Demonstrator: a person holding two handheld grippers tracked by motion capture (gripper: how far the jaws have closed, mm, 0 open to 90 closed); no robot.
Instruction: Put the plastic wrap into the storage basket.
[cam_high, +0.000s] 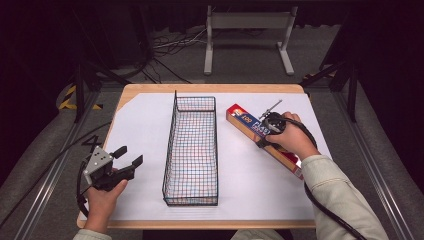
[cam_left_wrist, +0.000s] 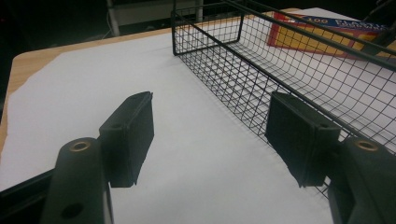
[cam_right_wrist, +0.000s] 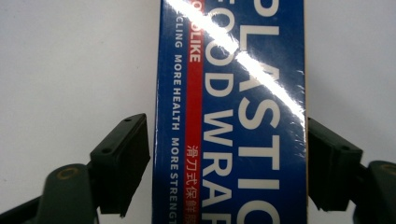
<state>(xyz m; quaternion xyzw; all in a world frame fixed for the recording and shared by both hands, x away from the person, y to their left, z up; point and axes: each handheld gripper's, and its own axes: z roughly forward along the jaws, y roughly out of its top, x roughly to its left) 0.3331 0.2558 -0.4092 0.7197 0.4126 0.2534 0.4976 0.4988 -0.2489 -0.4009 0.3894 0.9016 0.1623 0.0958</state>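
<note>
— Where's the box (cam_high: 260, 137)?
— Right half of the worktop (cam_high: 150, 120), long axis slanting toward its right edge, beside the basket (cam_high: 192, 150).
— Nearest tongs?
— Right tongs (cam_right_wrist: 229, 158), spread, straddling its width. Left tongs (cam_left_wrist: 210, 135) spread, empty, well apart.

the high view looks forward and down over the whole surface (cam_high: 145, 130). the left gripper view sits low, facing the wire basket (cam_left_wrist: 261, 70) at upper right. the right gripper view hangs close above the box (cam_right_wrist: 231, 112), shared with the other two views.
</note>
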